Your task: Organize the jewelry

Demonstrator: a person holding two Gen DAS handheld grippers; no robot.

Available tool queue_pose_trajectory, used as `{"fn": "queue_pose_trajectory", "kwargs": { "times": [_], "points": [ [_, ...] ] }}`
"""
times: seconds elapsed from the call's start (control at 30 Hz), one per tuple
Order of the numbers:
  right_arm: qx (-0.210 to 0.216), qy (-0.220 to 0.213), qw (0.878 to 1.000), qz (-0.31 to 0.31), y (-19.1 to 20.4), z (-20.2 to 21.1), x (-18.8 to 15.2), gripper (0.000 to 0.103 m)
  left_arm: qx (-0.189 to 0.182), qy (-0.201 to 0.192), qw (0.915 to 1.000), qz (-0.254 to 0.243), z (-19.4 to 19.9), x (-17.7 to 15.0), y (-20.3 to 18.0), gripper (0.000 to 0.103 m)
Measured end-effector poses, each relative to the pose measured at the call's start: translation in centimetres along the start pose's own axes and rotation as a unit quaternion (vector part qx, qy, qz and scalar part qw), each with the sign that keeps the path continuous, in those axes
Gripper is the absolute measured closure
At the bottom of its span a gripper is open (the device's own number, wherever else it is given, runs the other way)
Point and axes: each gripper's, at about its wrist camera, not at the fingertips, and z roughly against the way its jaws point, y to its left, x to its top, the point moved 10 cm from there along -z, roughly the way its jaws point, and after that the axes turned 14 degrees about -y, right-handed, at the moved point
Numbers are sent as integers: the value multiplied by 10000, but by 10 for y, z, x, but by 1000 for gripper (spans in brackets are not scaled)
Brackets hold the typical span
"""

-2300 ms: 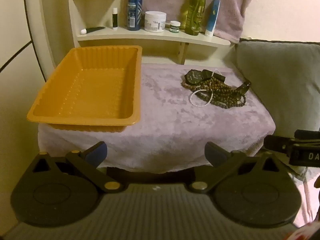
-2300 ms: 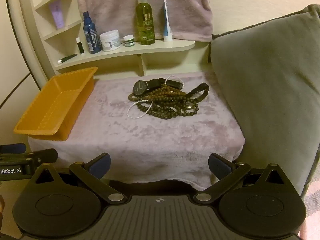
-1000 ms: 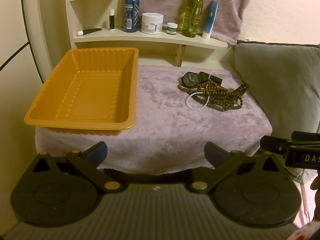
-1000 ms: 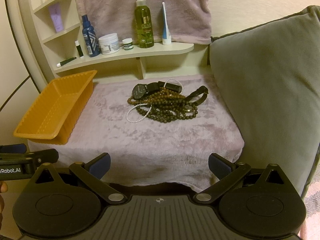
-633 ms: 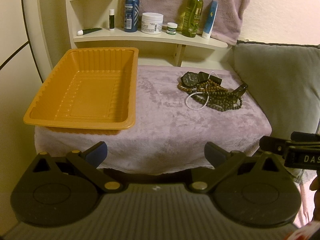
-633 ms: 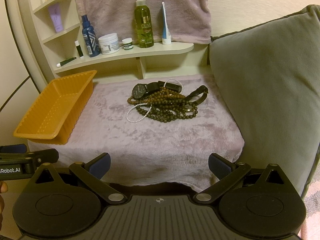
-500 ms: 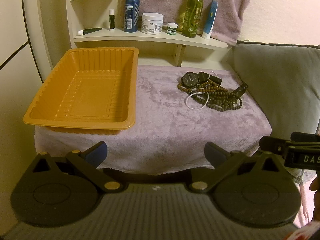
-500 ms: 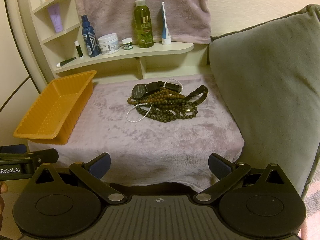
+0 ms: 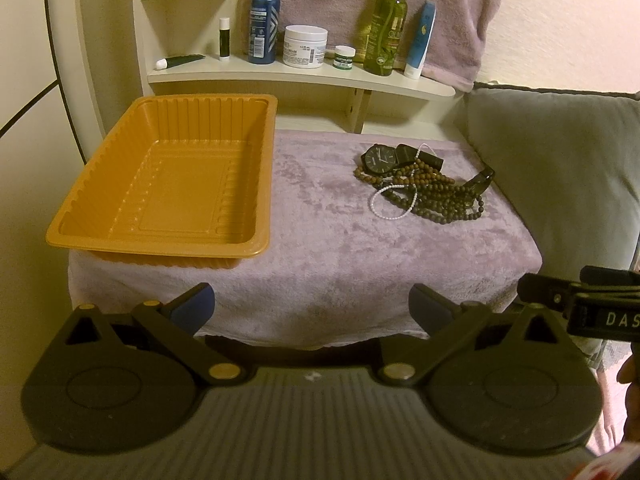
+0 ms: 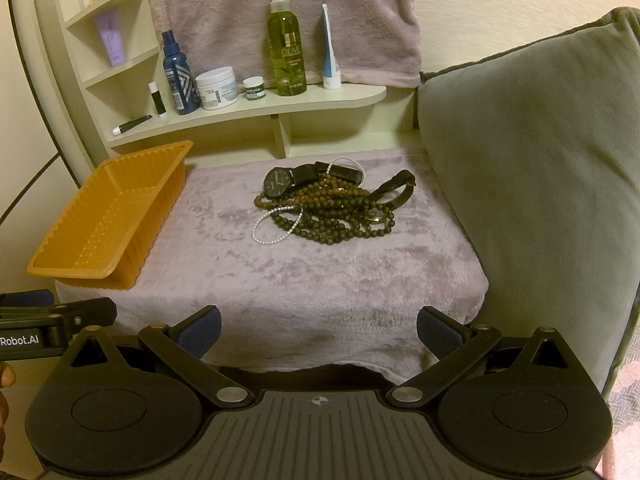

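Observation:
A jewelry pile lies on the mauve towel-covered table (image 10: 320,272): a black watch (image 10: 280,182), brown bead strands (image 10: 336,216), a thin white bead chain (image 10: 272,228) and a dark bangle (image 10: 394,190). The pile also shows in the left wrist view (image 9: 424,188). An empty orange tray (image 9: 168,184) stands on the table's left part; in the right wrist view it (image 10: 108,216) is at the left. My left gripper (image 9: 312,308) is open and empty, short of the table's front edge. My right gripper (image 10: 318,330) is open and empty, also in front of the table.
A cream shelf (image 10: 248,112) behind the table holds bottles, jars and tubes. A towel (image 10: 280,12) hangs on the wall. A grey cushion (image 10: 532,184) rises along the table's right side. The tray overhangs the table's left front corner.
Both grippers have drawn back a little from the table over the last two seconds; in the last half second almost nothing moved. Both stay open.

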Motion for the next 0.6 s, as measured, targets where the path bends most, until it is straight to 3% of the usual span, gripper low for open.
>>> {"fn": "queue_pose_trajectory", "kwargs": {
  "times": [0.6],
  "points": [
    [-1,-3,10000,-4,0,0,0,0,-14,10,10000,10,0,0,-1,1]
  ]
}}
